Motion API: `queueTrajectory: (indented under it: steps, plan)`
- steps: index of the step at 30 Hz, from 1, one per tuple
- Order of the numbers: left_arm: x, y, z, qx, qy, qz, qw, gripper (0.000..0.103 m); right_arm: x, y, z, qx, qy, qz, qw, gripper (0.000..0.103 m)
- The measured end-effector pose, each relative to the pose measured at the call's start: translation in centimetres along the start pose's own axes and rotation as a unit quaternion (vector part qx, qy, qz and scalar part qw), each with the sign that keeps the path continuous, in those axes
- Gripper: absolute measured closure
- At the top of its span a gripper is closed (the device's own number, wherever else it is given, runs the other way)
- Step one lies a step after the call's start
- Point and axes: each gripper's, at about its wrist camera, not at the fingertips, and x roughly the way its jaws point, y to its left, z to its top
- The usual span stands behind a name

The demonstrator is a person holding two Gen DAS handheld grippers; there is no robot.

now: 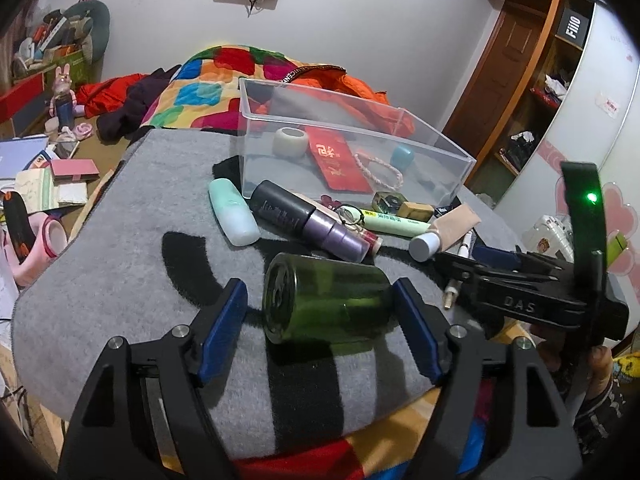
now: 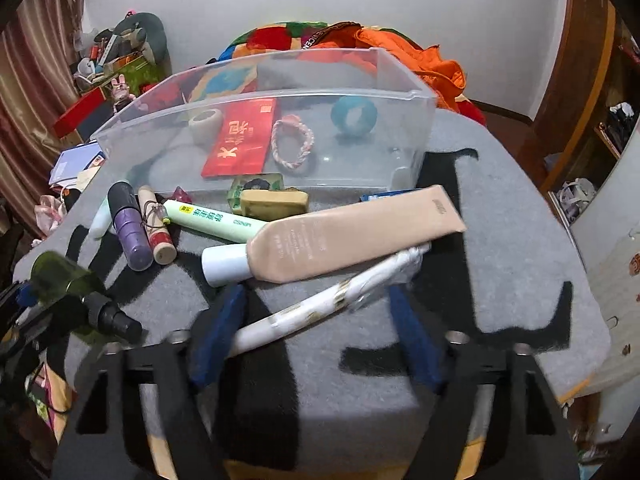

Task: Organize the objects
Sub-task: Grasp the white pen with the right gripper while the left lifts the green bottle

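At the bottom of the left wrist view, my left gripper (image 1: 320,328) is spread wide, its blue pads either side of a green bottle (image 1: 326,300) that lies on its side on the grey mat (image 1: 120,240). I cannot tell whether either pad touches it, and nothing is gripped. The bottle's long axis runs left to right across the frame: its flat base faces left and slightly toward me, its black pump cap points right. To take it well, I judge I should centre the pads on the body, not the cap, and close gently so it does not roll.

In the right wrist view, my right gripper (image 2: 316,328) is also wide open around a white pen (image 2: 320,308), which slants from lower left to upper right. A beige tube (image 2: 352,236) lies just beyond it.

Farther back, in the upper middle, stands the clear box (image 2: 416,120) holding a red envelope (image 2: 240,140).
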Motion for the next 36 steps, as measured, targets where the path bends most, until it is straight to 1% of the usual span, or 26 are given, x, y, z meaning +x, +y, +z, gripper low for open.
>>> queueTrajectory:
  steps: [2, 7, 8, 9, 10, 11, 16, 18, 19, 20, 21, 22, 23, 26, 27, 28, 29, 31, 34, 35, 36]
  plan:
    - [0.2, 0.0, 0.1, -0.002, 0.003, -0.003, 1.0000, 0.028, -0.5, -0.5, -0.1, -0.005, 0.003, 0.013, 1.000, 0.061]
    - [0.9, -0.2, 0.3, -0.009, 0.005, -0.003, 0.9999, 0.028, -1.7, -1.2, -0.5, -0.021, 0.005, 0.036, 0.999, 0.078]
    - [1.0, -0.2, 0.4, -0.012, 0.004, -0.003, 0.9999, 0.030, -1.9, -1.2, -0.7, -0.024, 0.003, 0.038, 0.999, 0.082]
    - [1.1, -0.1, 0.4, -0.015, 0.002, -0.005, 0.9999, 0.034, -2.2, -1.3, -0.8, -0.026, 0.002, 0.039, 0.999, 0.085]
    - [1.0, -0.1, 0.4, -0.018, 0.000, -0.011, 0.9998, 0.038, -2.5, -1.3, -1.0, -0.027, 0.000, 0.041, 0.999, 0.091]
    - [0.9, -0.2, 0.4, -0.020, -0.003, -0.010, 0.9997, 0.039, -2.8, -1.4, -1.1, -0.028, -0.001, 0.044, 0.999, 0.095]
    - [0.0, -0.3, 0.2, -0.027, -0.005, -0.001, 0.9996, 0.039, -3.4, -2.5, -1.6, -0.016, 0.000, 0.032, 0.999, 0.095]
    - [-0.2, -0.3, 0.1, -0.029, -0.005, 0.001, 0.9996, 0.039, -3.3, -3.4, -1.3, 0.008, 0.005, 0.042, 0.999, 0.094]
    - [-0.3, -0.4, 0.1, -0.031, -0.005, 0.001, 0.9995, 0.039, -3.2, -3.7, -1.1, 0.020, 0.007, 0.046, 0.999, 0.089]
    - [-0.5, -0.5, 0.1, -0.033, -0.005, 0.000, 0.9994, 0.039, -2.9, -4.0, -0.8, 0.031, 0.010, 0.047, 0.998, 0.079]
    - [-0.5, -0.7, 0.2, -0.033, -0.006, -0.001, 0.9994, 0.039, -2.5, -4.2, -0.5, 0.045, 0.009, 0.047, 0.998, 0.073]
    - [-0.7, -0.9, 0.3, -0.031, -0.007, -0.002, 0.9995, 0.039, -2.2, -4.4, -0.3, 0.054, 0.006, 0.046, 0.997, 0.063]
    - [-0.8, -1.2, 0.5, -0.028, -0.008, 0.000, 0.9996, 0.039, -1.8, -4.4, -0.1, 0.061, 0.005, 0.042, 0.997, 0.060]
    - [-1.0, -1.9, 0.9, -0.014, -0.014, 0.008, 0.9998, 0.039, 0.0, -3.7, 0.1, 0.053, 0.009, 0.018, 0.998, 0.060]
    - [-1.1, -2.1, 1.1, -0.011, -0.017, 0.009, 0.9998, 0.039, 0.1, -3.2, 0.0, 0.039, -0.004, 0.000, 0.999, 0.060]
    - [-1.3, -2.4, 1.4, -0.008, -0.022, 0.008, 0.9997, 0.039, 0.2, -2.8, -0.1, 0.026, -0.007, -0.012, 1.000, 0.061]
    - [-1.4, -2.6, 1.6, -0.006, -0.025, 0.006, 0.9997, 0.039, 0.1, -2.6, -0.2, 0.016, -0.012, -0.019, 1.000, 0.066]
    - [-1.8, -3.0, 2.1, -0.003, -0.033, 0.002, 0.9994, 0.039, -0.2, -2.7, -0.4, 0.011, -0.017, -0.020, 1.000, 0.074]
    - [-2.4, -3.7, 2.8, 0.005, -0.045, 0.000, 0.9990, 0.039, -0.9, -4.3, -0.7, 0.029, -0.013, -0.004, 0.999, 0.083]
    - [-2.6, -3.9, 2.9, 0.007, -0.048, 0.000, 0.9988, 0.039, -1.2, -4.8, -0.9, 0.033, -0.013, -0.005, 0.999, 0.086]
    - [-2.7, -4.1, 3.1, 0.009, -0.050, 0.000, 0.9987, 0.039, -1.4, -5.2, -1.0, 0.034, -0.013, -0.009, 0.999, 0.088]
